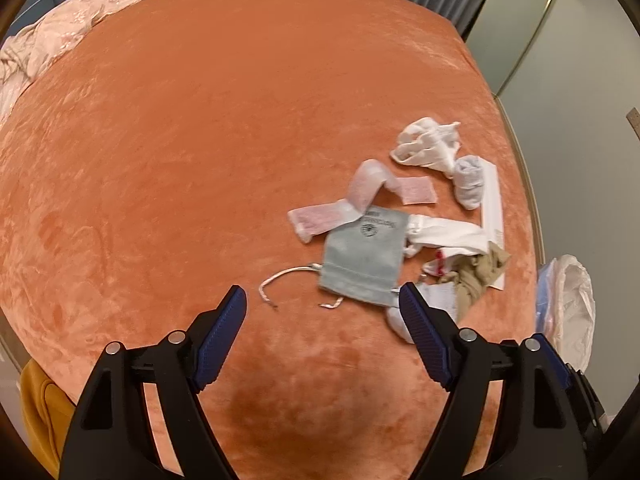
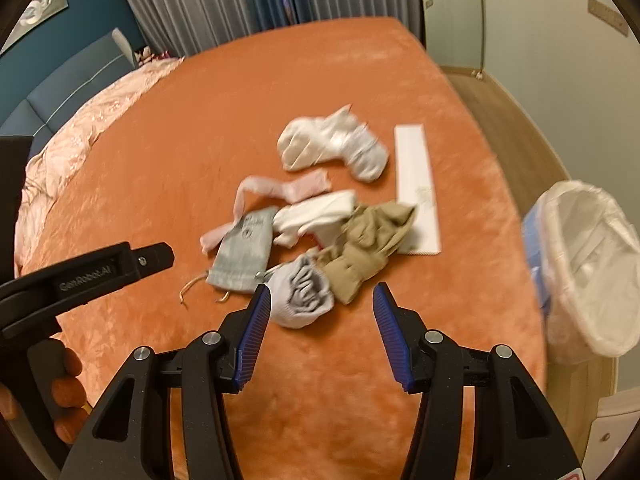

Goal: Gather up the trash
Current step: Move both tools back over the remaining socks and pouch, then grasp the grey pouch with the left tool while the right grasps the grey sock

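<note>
We start from the rolled grey-white sock [image 2: 301, 297], the piece of the litter lying closest to the near edge of the bed [image 2: 320, 380]. In the right wrist view it sits just ahead of the right gripper [image 2: 321, 295], a little toward its left finger and nearly touching that blue pad, so our right hand is the nearer one, we judge. Its bulk runs roughly crosswise to the fingers. Those jaws are spread wide with nothing between them.

Our left gripper [image 1: 322, 295] also stands spread and holds nothing; the grey pouch [image 1: 366, 256] lies just beyond its fingertips, with its cord [image 1: 280, 278] trailing toward the left finger.

The lined bin [image 2: 588, 264] stands off the right edge of the bed, on the right gripper's side, so a short swing to the right should serve.
</note>
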{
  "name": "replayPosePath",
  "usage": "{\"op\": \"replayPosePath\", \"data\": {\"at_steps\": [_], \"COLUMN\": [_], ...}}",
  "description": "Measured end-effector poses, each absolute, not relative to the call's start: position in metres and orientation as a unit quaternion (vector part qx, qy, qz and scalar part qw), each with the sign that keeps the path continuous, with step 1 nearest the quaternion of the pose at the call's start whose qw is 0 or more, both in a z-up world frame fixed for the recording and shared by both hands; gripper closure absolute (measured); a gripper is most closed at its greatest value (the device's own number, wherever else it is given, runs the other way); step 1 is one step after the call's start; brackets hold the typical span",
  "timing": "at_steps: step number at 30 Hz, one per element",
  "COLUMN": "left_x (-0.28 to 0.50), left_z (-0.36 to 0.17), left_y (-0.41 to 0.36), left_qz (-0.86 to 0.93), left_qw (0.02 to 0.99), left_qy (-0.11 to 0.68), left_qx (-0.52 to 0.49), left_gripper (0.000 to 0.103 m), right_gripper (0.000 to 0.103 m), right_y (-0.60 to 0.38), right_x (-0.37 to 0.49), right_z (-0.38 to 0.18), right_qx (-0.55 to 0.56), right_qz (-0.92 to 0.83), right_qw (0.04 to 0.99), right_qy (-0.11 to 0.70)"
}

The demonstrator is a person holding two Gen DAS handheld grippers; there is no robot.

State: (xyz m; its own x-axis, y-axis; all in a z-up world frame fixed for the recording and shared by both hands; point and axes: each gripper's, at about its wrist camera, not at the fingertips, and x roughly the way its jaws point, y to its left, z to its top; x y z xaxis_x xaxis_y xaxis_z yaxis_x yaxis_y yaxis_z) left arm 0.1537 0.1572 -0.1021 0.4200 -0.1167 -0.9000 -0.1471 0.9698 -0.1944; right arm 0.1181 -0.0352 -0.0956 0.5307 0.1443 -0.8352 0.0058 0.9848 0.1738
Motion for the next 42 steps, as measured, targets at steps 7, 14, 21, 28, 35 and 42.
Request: {"op": "replayPosePath", "data": {"at_steps": [7, 14, 21, 28, 35, 42], "left_x": [0.163, 0.181, 0.203, 0.217, 0.219, 0.213], "left_z": [-0.128, -0.147, -0.169, -0.192, -0.199, -0.186], "left_y": [0.174, 0.165, 0.140, 0.118, 0.116, 0.111], "left_qz": [0.021, 0.001, -0.034, -0.052, -0.047, -0.077], "left_qw": [0.818, 0.808, 0.790, 0.777, 0.776, 0.778], "left_qy": [0.560, 0.574, 0.597, 0.615, 0.617, 0.613], "left_qx": [-0.128, -0.134, -0.135, -0.124, -0.120, -0.116], "left_gripper": [0.028, 0.018, 0.018, 0.025, 0.050, 0.086], "right_gripper": [0.051, 0.054, 0.074, 0.079, 0.080, 0.084], "right_y": [-0.017, -0.004, -0.011, -0.015, -0.019, -0.015], "right_x": [0.134, 0.147, 0.155, 0.162, 0.164, 0.158], "right_z": [-0.126, -0.147, -0.166, -0.174, -0.181, -0.172], "right_qx": [0.082, 0.073, 0.091, 0.100, 0.120, 0.120], "right_qz": [0.048, 0.061, 0.058, 0.065, 0.066, 0.071], "right_qw": [0.854, 0.843, 0.829, 0.822, 0.816, 0.815], "right_qy": [0.511, 0.530, 0.548, 0.558, 0.562, 0.562]}}
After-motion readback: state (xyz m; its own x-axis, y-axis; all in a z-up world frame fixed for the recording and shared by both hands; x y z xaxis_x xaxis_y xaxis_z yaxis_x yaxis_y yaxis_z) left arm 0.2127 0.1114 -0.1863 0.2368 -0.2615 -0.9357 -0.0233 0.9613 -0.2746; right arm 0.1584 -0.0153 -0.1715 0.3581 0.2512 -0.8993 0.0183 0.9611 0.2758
